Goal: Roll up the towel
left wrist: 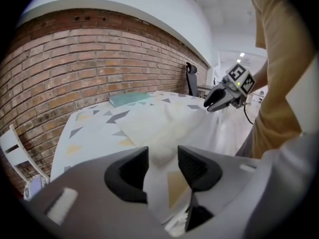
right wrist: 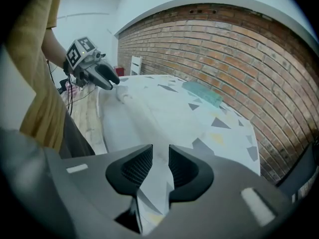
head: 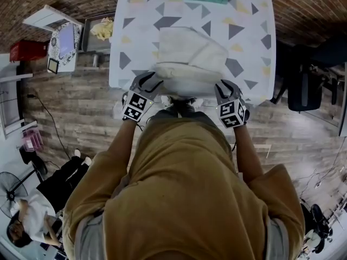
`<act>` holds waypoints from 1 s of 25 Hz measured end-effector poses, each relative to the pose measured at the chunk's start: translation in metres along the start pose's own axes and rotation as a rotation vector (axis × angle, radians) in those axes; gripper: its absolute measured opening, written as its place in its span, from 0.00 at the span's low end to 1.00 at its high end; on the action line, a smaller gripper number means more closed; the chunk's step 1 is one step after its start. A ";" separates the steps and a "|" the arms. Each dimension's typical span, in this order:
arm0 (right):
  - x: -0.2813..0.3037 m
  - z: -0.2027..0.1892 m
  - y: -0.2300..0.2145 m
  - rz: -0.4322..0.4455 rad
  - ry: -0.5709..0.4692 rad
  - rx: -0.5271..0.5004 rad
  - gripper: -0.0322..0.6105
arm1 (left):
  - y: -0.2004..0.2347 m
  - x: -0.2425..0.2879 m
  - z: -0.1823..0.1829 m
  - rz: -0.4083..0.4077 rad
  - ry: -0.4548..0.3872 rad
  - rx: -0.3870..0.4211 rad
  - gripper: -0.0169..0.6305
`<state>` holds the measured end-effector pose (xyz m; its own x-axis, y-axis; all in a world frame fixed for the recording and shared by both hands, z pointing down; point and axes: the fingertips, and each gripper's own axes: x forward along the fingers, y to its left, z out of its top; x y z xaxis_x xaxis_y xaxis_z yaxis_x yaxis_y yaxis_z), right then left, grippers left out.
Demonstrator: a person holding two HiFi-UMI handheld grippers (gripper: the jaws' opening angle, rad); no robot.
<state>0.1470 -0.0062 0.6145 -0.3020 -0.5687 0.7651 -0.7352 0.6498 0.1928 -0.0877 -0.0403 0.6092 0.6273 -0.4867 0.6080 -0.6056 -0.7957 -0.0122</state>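
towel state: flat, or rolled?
Partly rolled: the white cloth towel has a thick roll along its near edge; the far part lies flat.

Cream towel (head: 190, 56) on white, triangle-patterned tablecloth (head: 249, 31).

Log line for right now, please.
cream towel on triangle-patterned tablecloth: near edge rolled | left gripper: jaws open at roll's end | right gripper: jaws narrow, grip unclear

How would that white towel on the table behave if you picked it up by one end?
Probably floppy: the towel lies in soft folds, its near end bunched into a loose roll. Likely light, being thin cloth lying on the table. Lifted by one end, it would likely sag and unroll, since the roll looks loose.
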 end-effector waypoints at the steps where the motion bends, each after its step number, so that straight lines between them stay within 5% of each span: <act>1: 0.001 0.000 0.000 0.006 0.002 -0.011 0.18 | -0.001 0.002 0.001 -0.004 0.004 0.017 0.40; 11: 0.012 -0.006 0.007 0.064 0.053 -0.225 0.22 | -0.012 0.016 -0.010 -0.100 0.124 0.237 0.40; 25: 0.030 -0.010 0.006 0.119 0.110 -0.326 0.22 | -0.008 0.029 -0.027 -0.135 0.198 0.243 0.23</act>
<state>0.1391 -0.0147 0.6449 -0.2936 -0.4327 0.8524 -0.4613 0.8451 0.2701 -0.0783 -0.0386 0.6485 0.5720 -0.3107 0.7592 -0.3740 -0.9225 -0.0957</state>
